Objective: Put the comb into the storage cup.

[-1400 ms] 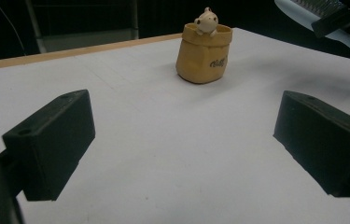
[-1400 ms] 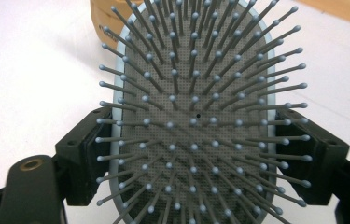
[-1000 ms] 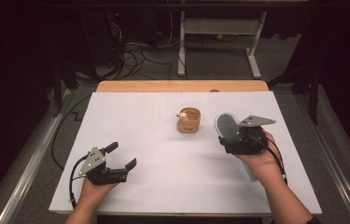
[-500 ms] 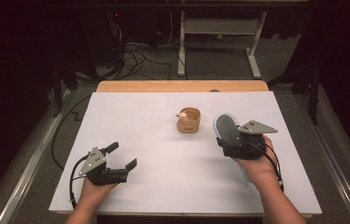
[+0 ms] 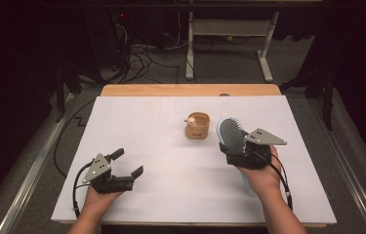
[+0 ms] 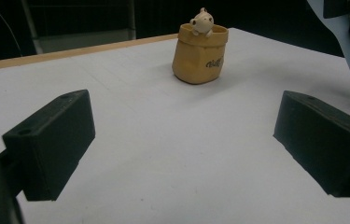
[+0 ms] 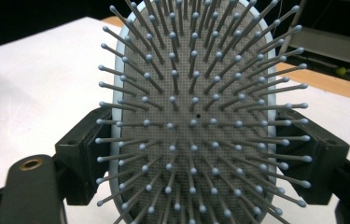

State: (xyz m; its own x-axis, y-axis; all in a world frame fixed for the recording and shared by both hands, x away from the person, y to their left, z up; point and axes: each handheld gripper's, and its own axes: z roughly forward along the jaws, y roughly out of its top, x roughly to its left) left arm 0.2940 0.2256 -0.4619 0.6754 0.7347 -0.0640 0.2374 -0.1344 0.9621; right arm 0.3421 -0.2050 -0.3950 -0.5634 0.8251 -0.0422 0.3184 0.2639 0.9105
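1. Hairbrush, pale blue with grey bristles, is clamped across its head between the jaws of the right tool, lifted off the white worktop at its right side, bristles facing the tool's camera.
2. Left tool rests low at the near left with jaws wide apart, gripping nothing.
3. Judged from this, the pickup is done; setting the brush down remains.
4. Small tan pouch-shaped holder with a figurine peeking out stands mid-worktop; its dark lettering is too blurred to read.
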